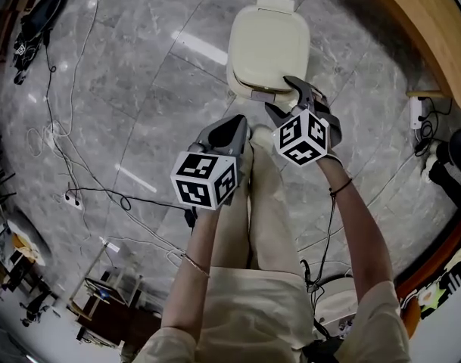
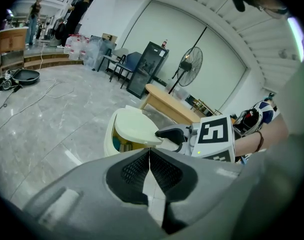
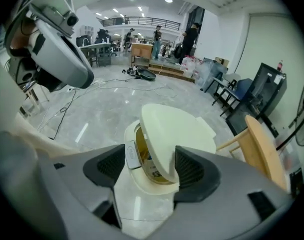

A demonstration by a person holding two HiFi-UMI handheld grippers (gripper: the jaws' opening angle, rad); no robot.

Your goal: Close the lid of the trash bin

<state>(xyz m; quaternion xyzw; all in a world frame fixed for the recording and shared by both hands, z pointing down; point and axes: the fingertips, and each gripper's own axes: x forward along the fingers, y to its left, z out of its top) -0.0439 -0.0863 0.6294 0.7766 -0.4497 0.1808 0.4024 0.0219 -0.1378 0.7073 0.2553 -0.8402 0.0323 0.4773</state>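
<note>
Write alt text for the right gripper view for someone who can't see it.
The right gripper, jaws apart, looks down on a cream trash bin whose lid stands part open, the lid's front edge between the jaws. Around it lies a grey marble floor, with a wooden bench at right.

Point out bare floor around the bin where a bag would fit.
Bare grey marble floor lies left of the cream plastic trash bin, up to the white cables. A narrower strip runs between the bin and the curved wooden bench. Crowded: the cabled left edge, and the white power strip at right.
</note>
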